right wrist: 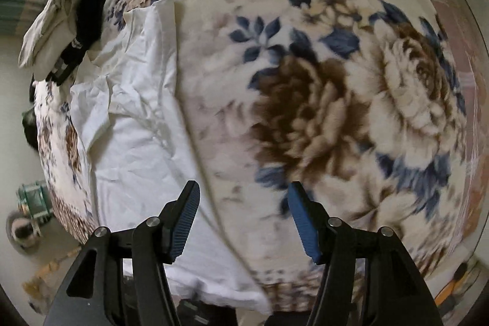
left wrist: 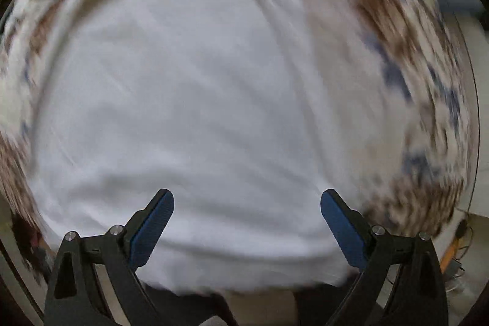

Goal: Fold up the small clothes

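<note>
Both our grippers, left gripper (left wrist: pixel 247 205) and right gripper (right wrist: pixel 244 197), hover with fingers wide over the white garment (right wrist: pixel 137 124) on the floral blanket (right wrist: pixel 321 100)

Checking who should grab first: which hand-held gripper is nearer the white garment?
Left. The left hand-held gripper hangs open right over the white garment; the right hand-held gripper is open at its edge, mostly over the blanket.

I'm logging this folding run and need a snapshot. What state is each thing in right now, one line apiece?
left gripper: open, empty, over the white garment.
right gripper: open, empty, over the garment's edge.
white garment: spread flat on the blanket, wrinkled, one long edge turned over.
floral blanket: spread out under the clothes.
beige garment: crumpled in a pile at the far left.
black garment: bunched up against the beige one.
</note>
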Demonstrator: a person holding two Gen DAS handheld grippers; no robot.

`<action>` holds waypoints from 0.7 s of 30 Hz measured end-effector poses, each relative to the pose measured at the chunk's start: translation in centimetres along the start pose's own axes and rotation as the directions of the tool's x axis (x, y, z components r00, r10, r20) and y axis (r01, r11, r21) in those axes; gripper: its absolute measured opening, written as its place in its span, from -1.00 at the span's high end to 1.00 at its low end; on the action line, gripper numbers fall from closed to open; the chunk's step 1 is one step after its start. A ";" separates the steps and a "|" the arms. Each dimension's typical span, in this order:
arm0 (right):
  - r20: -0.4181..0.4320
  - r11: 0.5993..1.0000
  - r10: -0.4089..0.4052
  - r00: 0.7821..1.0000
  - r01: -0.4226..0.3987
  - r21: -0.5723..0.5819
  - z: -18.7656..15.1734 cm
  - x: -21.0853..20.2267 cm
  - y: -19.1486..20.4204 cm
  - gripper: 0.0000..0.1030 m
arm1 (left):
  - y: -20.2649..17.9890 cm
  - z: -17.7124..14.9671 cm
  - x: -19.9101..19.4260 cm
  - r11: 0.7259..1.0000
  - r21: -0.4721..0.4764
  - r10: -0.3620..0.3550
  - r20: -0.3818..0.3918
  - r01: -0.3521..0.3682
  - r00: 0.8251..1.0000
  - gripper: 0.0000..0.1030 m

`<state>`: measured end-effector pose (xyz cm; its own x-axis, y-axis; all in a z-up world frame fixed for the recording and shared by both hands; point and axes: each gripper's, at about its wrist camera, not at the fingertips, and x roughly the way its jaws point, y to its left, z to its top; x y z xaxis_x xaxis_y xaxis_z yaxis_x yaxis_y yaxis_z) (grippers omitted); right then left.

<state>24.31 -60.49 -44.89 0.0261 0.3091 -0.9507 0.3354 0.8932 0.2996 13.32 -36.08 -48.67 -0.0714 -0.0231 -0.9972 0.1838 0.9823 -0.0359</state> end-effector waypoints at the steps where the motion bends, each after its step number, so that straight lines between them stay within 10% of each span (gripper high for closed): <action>1: -0.007 1.000 0.011 1.000 -0.012 -0.020 0.5 0.1 -0.2 -0.21 | -2.0 -1.0 0.8 1.000 -0.003 -0.004 -0.024 0.004 1.000 -0.92; 8: -0.046 0.990 0.022 0.999 -0.028 -0.136 4.3 2.1 0.0 -0.21 | -9.1 -2.7 6.3 0.987 0.000 0.159 -0.018 -0.159 0.987 -0.81; 10: -0.048 0.986 0.050 0.998 -0.057 -0.157 5.8 3.3 0.8 -0.21 | -7.9 -2.6 5.7 0.993 -0.075 0.100 0.061 -0.095 0.993 -0.31; 12: -0.050 0.981 0.092 0.995 -0.099 -0.166 7.5 4.6 2.1 -0.21 | -7.1 -2.7 4.8 0.993 -0.102 0.079 0.126 -0.066 0.989 0.63; 14: -0.052 0.973 0.144 0.988 -0.151 -0.175 9.5 5.9 3.8 -0.21 | -6.4 -2.5 3.9 0.993 -0.108 0.069 0.167 -0.051 0.984 0.91; 21: -0.022 0.967 0.176 0.984 -0.177 -0.185 16.8 10.3 9.2 -0.21 | -3.5 -3.2 1.5 0.985 -0.162 0.092 0.245 -0.053 0.965 0.96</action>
<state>43.48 -54.59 -53.25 0.0638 0.4689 -0.8810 0.1454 0.8690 0.4730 9.46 -38.97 -49.85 0.1880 0.0229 -0.9819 0.0266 0.9992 0.0284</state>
